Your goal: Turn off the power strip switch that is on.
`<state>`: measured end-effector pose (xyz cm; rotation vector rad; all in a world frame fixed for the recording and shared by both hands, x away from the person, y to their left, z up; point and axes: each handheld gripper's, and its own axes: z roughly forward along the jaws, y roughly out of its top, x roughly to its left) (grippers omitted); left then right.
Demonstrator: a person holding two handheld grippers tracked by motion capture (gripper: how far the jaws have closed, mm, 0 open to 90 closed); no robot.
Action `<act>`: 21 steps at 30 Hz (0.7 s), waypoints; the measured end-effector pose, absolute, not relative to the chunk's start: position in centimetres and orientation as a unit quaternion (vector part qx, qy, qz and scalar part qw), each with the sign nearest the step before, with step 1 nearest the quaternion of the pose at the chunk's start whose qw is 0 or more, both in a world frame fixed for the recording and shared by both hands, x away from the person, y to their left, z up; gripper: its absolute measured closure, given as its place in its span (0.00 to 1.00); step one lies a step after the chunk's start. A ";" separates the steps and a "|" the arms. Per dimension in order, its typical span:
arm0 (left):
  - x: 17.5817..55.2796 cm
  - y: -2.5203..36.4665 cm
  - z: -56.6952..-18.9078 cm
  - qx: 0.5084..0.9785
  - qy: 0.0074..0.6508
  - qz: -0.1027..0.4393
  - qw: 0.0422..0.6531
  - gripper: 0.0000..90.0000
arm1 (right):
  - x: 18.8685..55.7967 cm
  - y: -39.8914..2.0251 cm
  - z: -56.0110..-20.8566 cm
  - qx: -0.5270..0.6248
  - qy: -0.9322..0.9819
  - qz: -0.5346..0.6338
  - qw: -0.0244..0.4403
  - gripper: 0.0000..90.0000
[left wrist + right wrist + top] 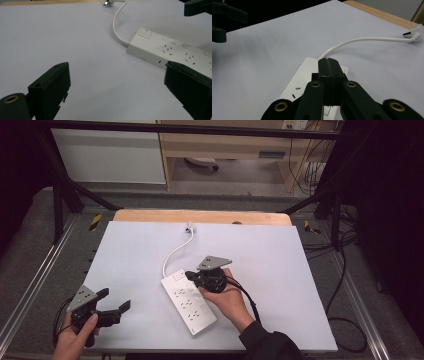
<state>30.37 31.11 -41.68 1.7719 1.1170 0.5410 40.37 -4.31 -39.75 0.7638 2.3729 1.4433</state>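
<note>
Power strip (189,303) lying flat at middle of white desk (280,270), cord (176,251) curving toward far edge, plug (190,227) resting there. Right gripper (192,276) hovering over strip's switch end, jaws pressing together, gripping nothing. Left gripper (114,301) sitting near front-left corner, well apart from strip, jaws gaping wide, empty.

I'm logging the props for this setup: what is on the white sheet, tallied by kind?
Power strip, white, with its cable and plug: 1
Handheld grippers, black: 2, the left gripper and the right gripper
Total: 3
</note>
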 end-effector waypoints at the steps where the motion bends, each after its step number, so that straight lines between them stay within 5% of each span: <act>1: 30.4 31.1 -41.7 0.723 0.455 0.221 0.470 0.07 | 40.4 -4.3 -39.8 0.264 0.817 0.496 0.129 1.00; 21: 30.3 31.1 -41.7 0.723 0.456 0.222 0.470 0.07 | 40.7 -4.2 -40.9 0.270 0.827 0.477 0.122 1.00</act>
